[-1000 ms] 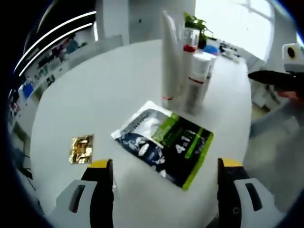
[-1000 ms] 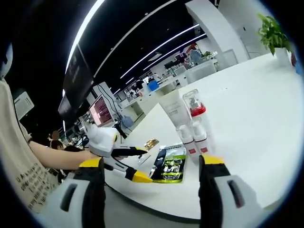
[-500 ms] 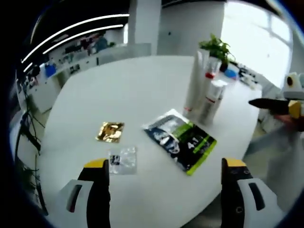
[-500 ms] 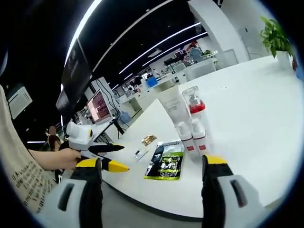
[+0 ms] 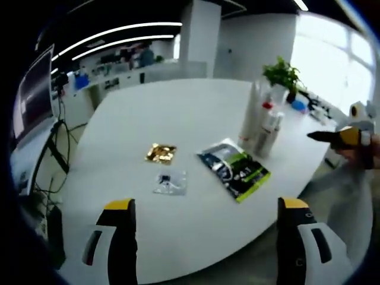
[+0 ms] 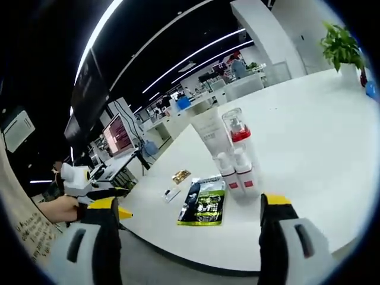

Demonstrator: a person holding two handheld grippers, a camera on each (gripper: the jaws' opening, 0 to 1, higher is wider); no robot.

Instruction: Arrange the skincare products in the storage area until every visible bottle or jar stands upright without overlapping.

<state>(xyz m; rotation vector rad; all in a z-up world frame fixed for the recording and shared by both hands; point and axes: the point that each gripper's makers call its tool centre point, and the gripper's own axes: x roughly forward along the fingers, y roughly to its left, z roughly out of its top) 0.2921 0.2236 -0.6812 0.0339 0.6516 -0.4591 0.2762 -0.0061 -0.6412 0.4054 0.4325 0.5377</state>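
- the skincare bottles (image 5: 261, 127) stand upright in a tight cluster on the far right part of the round white table (image 5: 196, 101); in the right gripper view the same cluster reads as a tall white tube (image 6: 209, 132), a clear pump bottle with a red collar (image 6: 235, 126) and two small white bottles with red bands (image 6: 240, 172), touching or nearly so.
- just in front of them a dark and green sachet (image 5: 234, 168) lies flat, apart from the bottles.
- farther out lie a small gold packet (image 5: 161, 153) and a small clear packet (image 5: 170, 182), well apart from the cluster.
- the left gripper (image 5: 208, 249) hangs off the table edge, jaws spread wide, nothing between them.
- the right gripper (image 6: 190, 249) is likewise spread and empty, off the near edge; it appears at the right of the left gripper view as a dark jaw with a yellow tip.
- judgement: no product is lying down, so the standing step looks done or close to it; both tools are clear of the work.
- next move, if any: check whether the bottles overlap; if so, close in and nudge one sideways without toppling its neighbours.
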